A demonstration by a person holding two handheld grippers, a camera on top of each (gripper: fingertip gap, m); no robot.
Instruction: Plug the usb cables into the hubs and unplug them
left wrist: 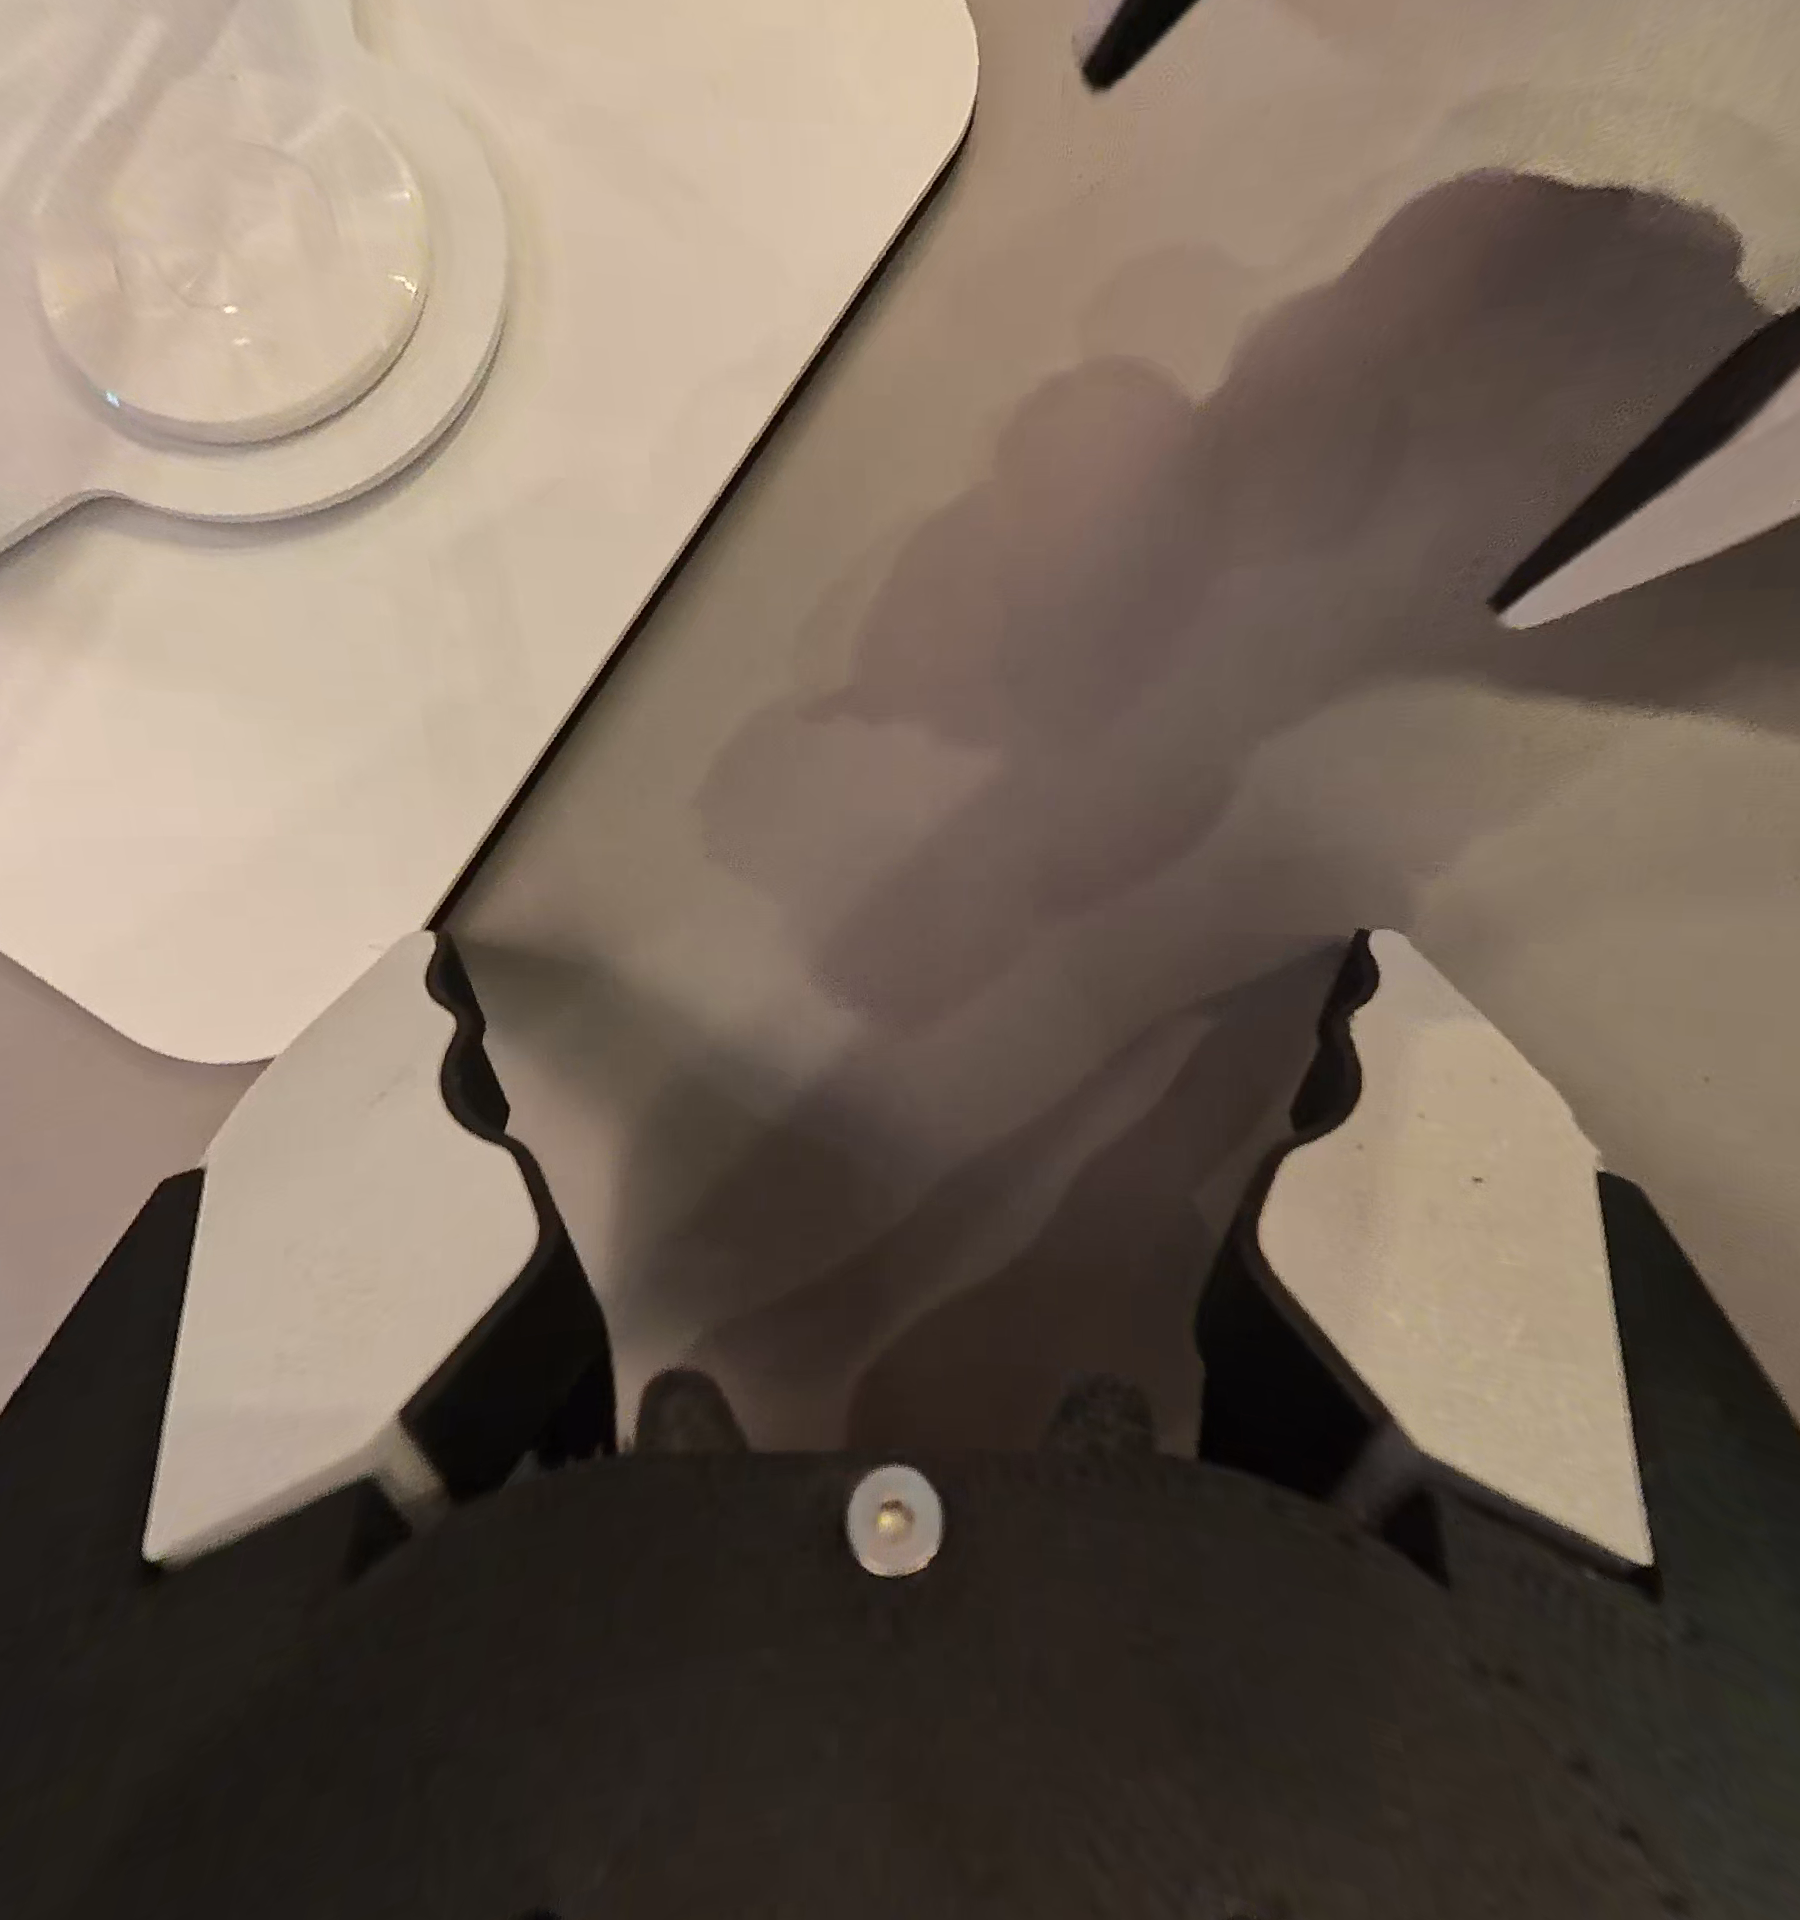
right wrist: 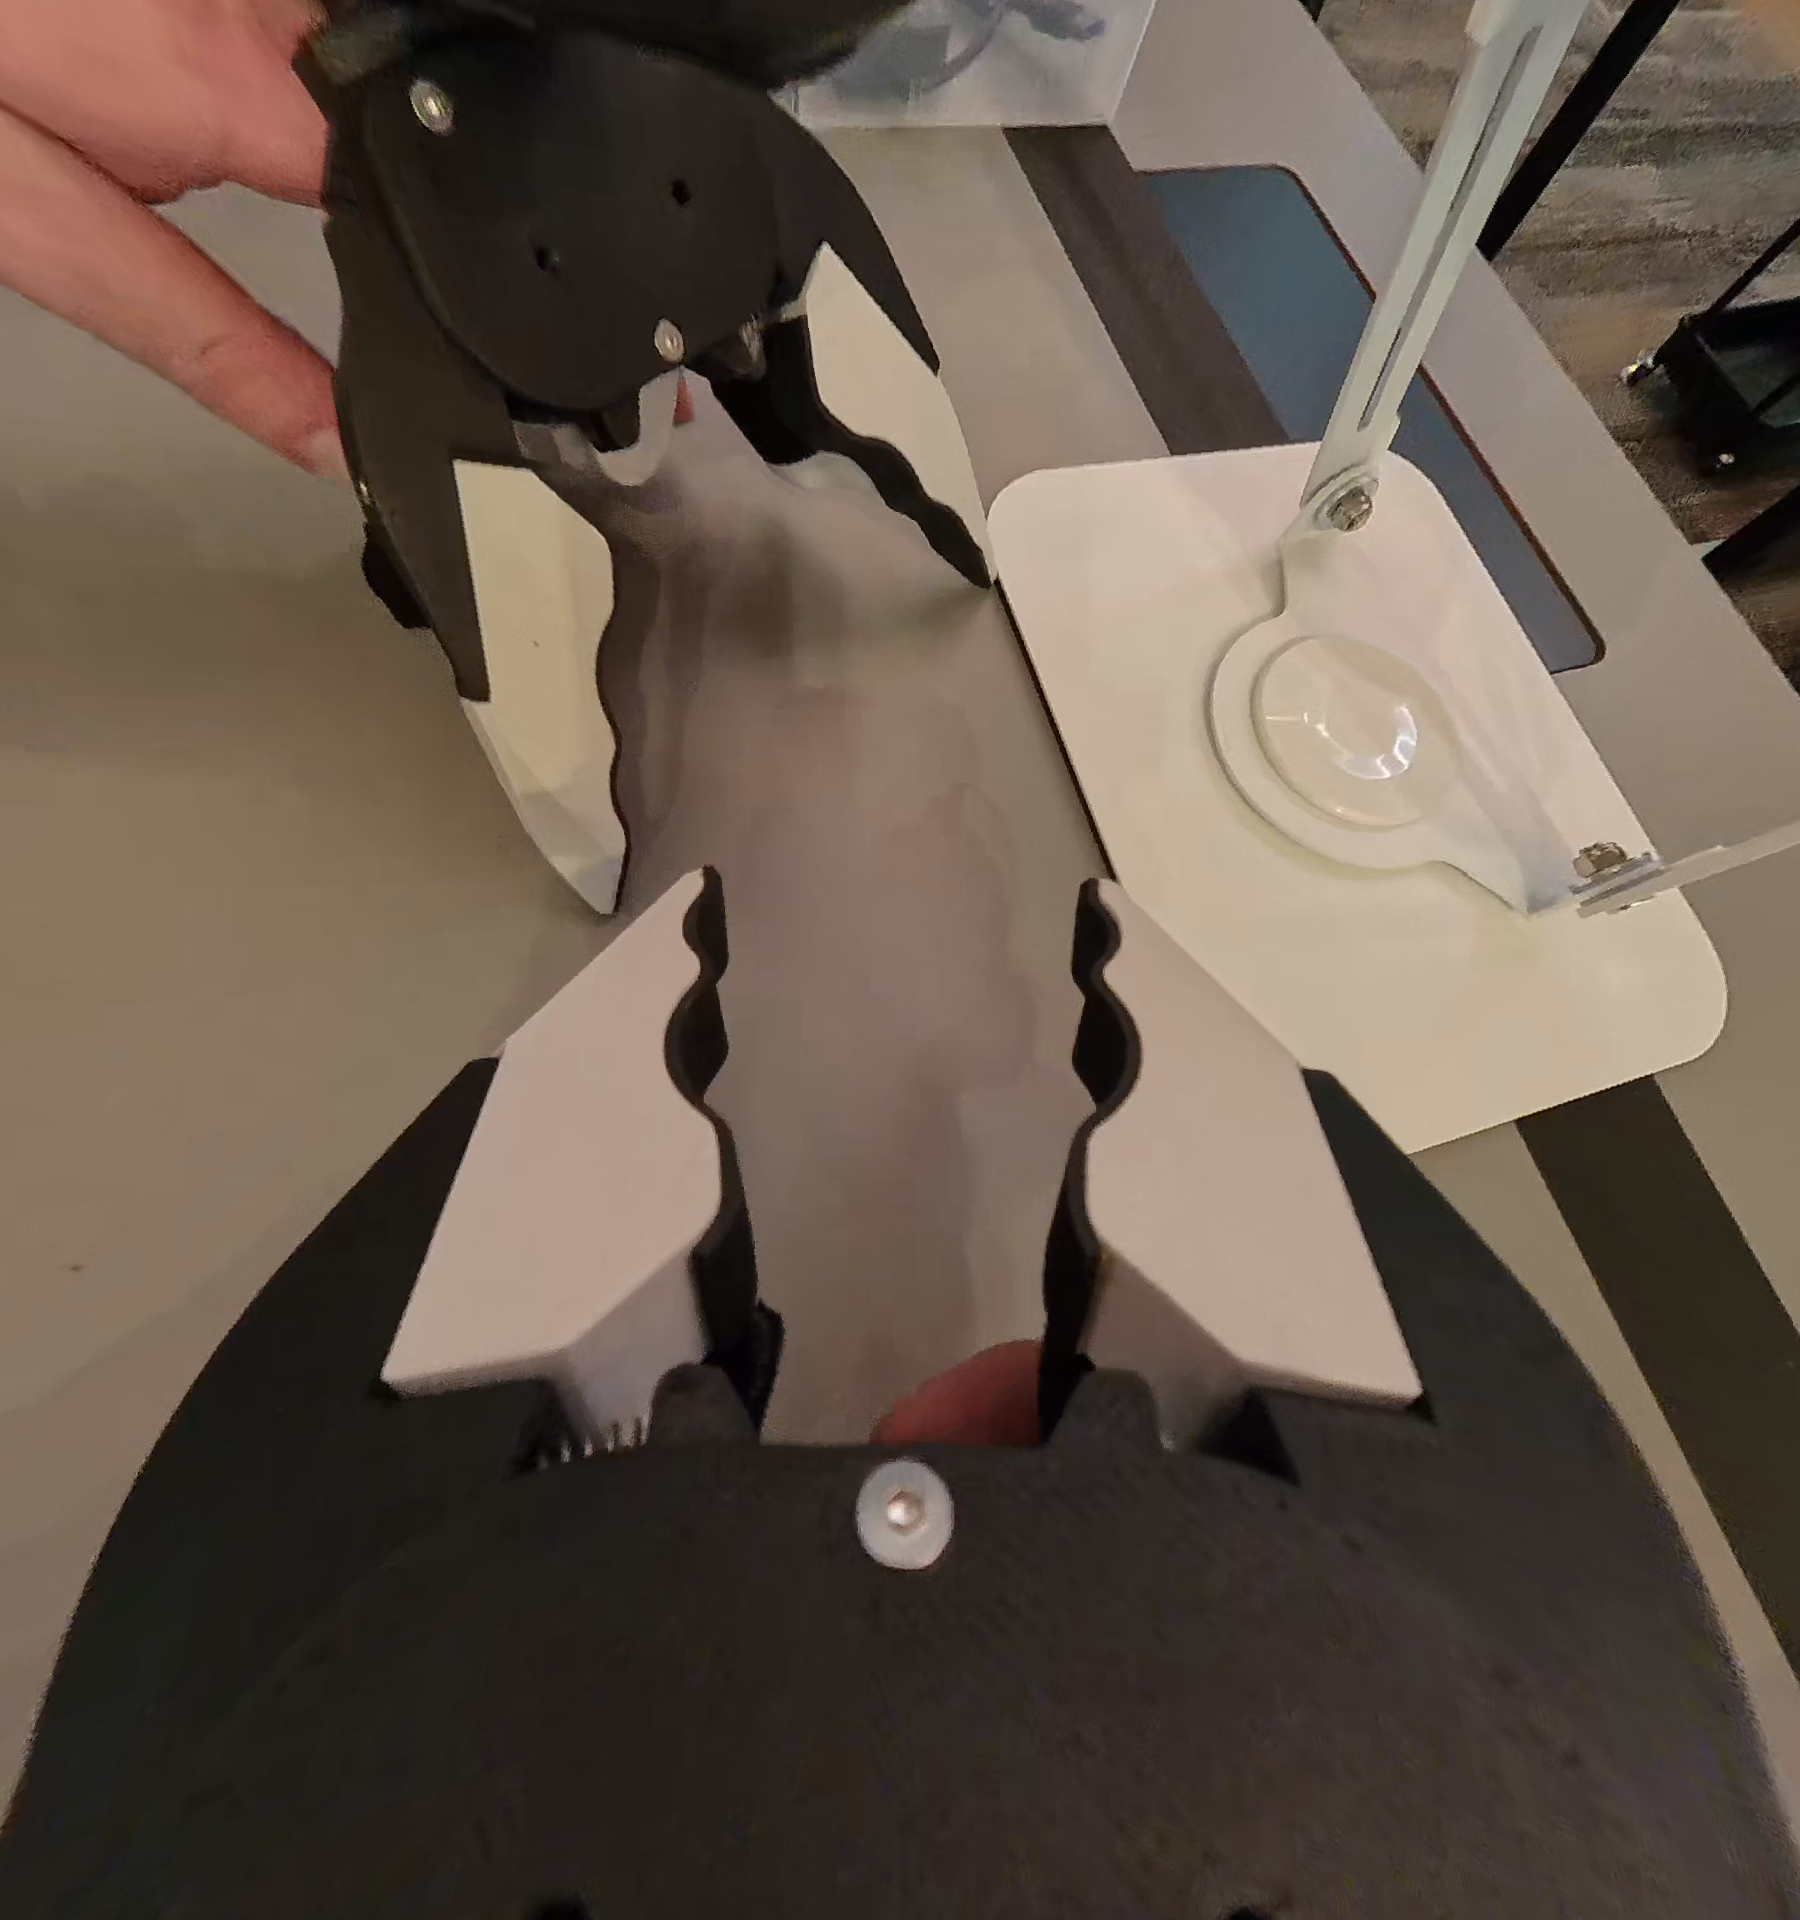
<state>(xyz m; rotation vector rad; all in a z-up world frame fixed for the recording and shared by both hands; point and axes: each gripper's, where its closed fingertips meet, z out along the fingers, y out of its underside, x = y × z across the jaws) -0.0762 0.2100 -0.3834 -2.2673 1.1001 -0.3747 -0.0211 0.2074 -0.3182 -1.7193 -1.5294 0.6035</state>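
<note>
Both my grippers are empty. Left gripper (left wrist: 901, 940): fingers spread wide, nothing between them, tips low over bare grey worktop (left wrist: 1083, 312). Right gripper (right wrist: 894, 883): fingers also spread, nothing held, pointing at the same bare patch.

In the right wrist view my left gripper (right wrist: 802, 748) sits at 11 o'clock, tips down near the worktop, my hand (right wrist: 117, 208) on its body at the top left corner. White base plate (right wrist: 1343, 810) at 2 o'clock carries a clear suction cup (right wrist: 1332, 732) and a slotted metal bracket (right wrist: 1415, 239) rising toward 1 o'clock. The same white plate (left wrist: 460, 468) shows at 10 o'clock in the left wrist view, its corner just beside my left fingertip. Tips of the right gripper's fingers (left wrist: 1654, 488) poke in at 2 o'clock there.

USB cables and hubs: not in either view, so I cannot tell where they are or whether anything is plugged. My judgement: either nothing has started yet or everything is finished; no plugging or unplugging is under way, and the pictures don't settle which.
</note>
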